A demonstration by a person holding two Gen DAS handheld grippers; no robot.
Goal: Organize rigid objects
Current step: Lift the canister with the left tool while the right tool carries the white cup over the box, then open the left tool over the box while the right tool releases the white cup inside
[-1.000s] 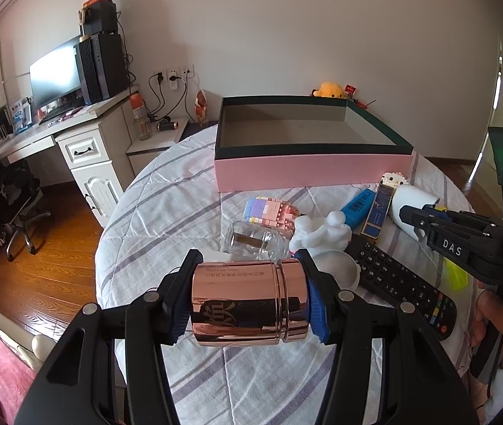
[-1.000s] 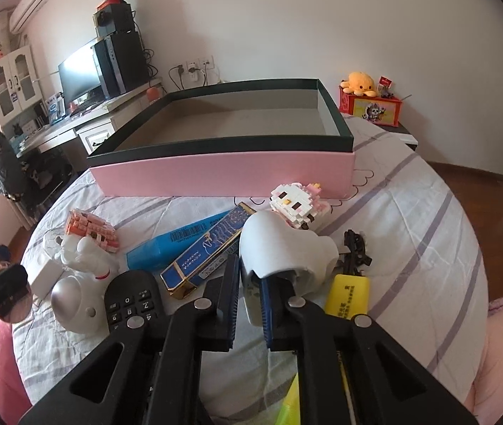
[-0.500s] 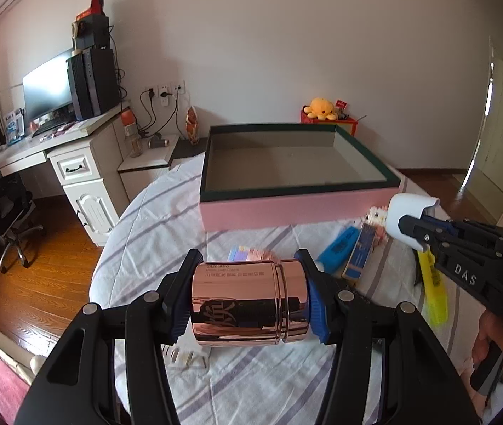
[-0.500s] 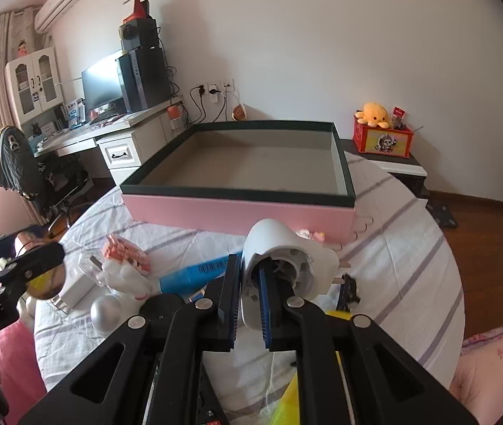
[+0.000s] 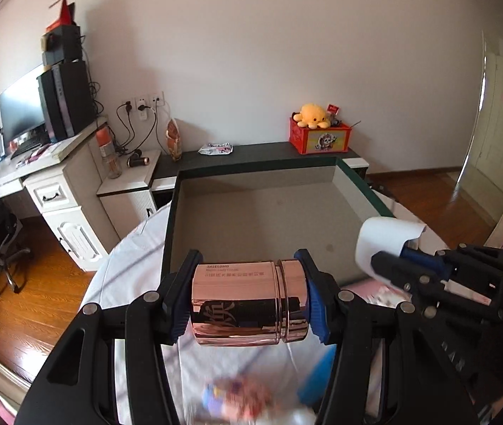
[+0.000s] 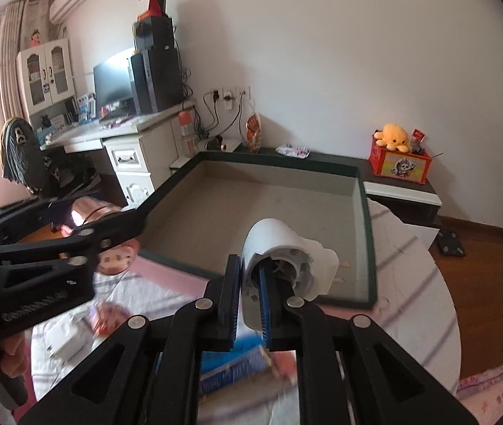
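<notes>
My left gripper [image 5: 247, 301] is shut on a shiny rose-gold jar [image 5: 249, 306], held sideways just above the near wall of the pink box [image 5: 177, 219], whose grey floor is bare. The jar also shows in the right wrist view [image 6: 90, 214]. My right gripper [image 6: 249, 304] is shut on the rim of a white plastic figure [image 6: 272, 248], held above the box's near right corner [image 6: 368, 248]. That figure also shows in the left wrist view [image 5: 386, 241], with the right gripper [image 5: 393, 269] behind it.
Below on the striped tablecloth [image 6: 410, 283] lie blurred small items: a blue carton [image 6: 230, 361], a white adapter [image 6: 67, 340], a pink block toy [image 5: 237, 396]. A dark shelf with a red box and yellow plush [image 5: 316, 131] stands behind; a desk [image 5: 39, 170] at left.
Both grippers have risen and moved forward with their loads, from above the cluttered table to above the box's near wall. The table items have dropped to the frame bottoms.
</notes>
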